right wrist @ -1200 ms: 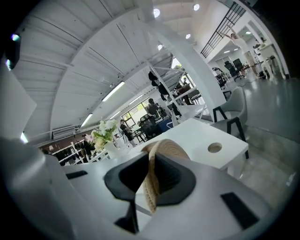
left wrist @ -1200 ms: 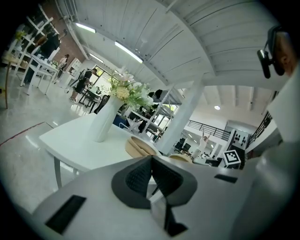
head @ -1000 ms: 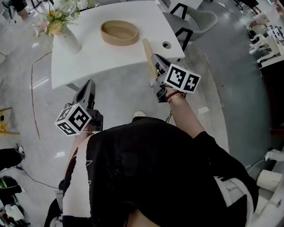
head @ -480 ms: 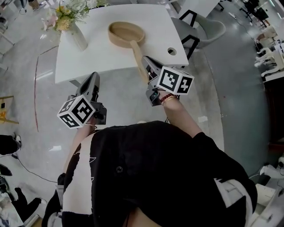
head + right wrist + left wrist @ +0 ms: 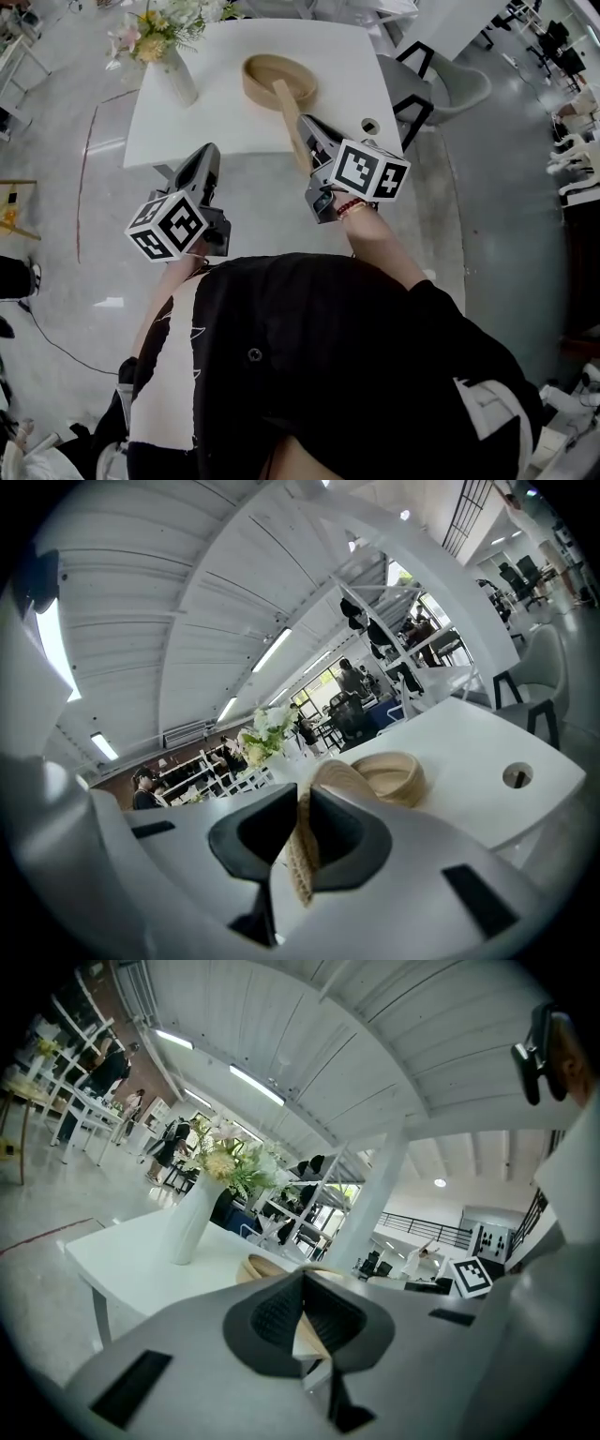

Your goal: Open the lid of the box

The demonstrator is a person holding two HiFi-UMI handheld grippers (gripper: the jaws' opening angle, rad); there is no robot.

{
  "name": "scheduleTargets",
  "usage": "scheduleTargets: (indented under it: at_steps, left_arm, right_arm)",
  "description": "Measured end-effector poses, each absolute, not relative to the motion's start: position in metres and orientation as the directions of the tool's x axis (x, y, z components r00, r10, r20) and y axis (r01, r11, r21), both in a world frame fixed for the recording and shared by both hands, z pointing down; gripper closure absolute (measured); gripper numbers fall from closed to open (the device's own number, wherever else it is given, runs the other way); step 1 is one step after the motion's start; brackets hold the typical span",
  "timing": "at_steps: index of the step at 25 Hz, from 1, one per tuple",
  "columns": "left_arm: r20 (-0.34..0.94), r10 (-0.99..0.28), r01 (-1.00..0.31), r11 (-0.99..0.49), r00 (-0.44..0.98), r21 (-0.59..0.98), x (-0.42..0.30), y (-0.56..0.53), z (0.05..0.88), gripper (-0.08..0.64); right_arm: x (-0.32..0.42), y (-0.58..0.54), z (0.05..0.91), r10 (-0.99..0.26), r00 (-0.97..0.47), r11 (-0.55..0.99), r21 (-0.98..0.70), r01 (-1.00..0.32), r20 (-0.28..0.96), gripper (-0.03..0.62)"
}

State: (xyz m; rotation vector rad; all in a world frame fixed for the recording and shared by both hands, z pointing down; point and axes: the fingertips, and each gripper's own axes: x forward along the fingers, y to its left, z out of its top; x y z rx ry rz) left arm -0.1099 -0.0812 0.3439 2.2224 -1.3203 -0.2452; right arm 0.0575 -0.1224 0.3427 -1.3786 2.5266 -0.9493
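Right gripper view shows the right gripper point(image 5: 302, 803) closed on the lid point(image 5: 339, 774). Both dark pads press the flat faces of the wooden lid, which stands on edge between them and extends past the fingertips toward the box point(image 5: 394, 772). Left gripper view shows the left gripper point(image 5: 305, 1274) with its jaw tips together and nothing clamped between them. In the head view, the right gripper points forward, away from the person and roughly level, with the right marker cube point(image 5: 370, 171) on top. The right forearm reaches out from the torso, and a thin wrist band point(image 5: 354, 206) sits just behind the gripper. The left gripper is held lower in the picture and well apart from the right one. It also points forward, with its tip at the near edge of the table point(image 5: 216, 122), and the left marker cube point(image 5: 167, 225) covers most of the hand. The box, an open oval wooden container, rests on the white table right of centre. The far end of the lid overlaps the box's near rim in the head view; contact between them cannot be confirmed. A white vase point(image 5: 178, 80) of flowers stands at the table's left, well apart from the box. A round hole point(image 5: 369, 125) sits near the table's right near corner. One second ago the lid's far end was clear of the box, to its right at the table edge; it now lies across the box opening. Both grippers are nearer the table than then, and the grip on the lid is unchanged.
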Motion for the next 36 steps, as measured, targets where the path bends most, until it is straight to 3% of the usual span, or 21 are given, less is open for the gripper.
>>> scheduleTargets:
  at_steps: [36]
  left_arm:
    - [0.137, -0.851, -0.764, -0.370, 0.507, 0.528, -0.079, -0.082, 0.351, 0.549]
  right_arm:
    - [0.080, -0.119, 0.357, -0.772, -0.581, 0.403, -0.508, -0.762, 0.259, 0.545]
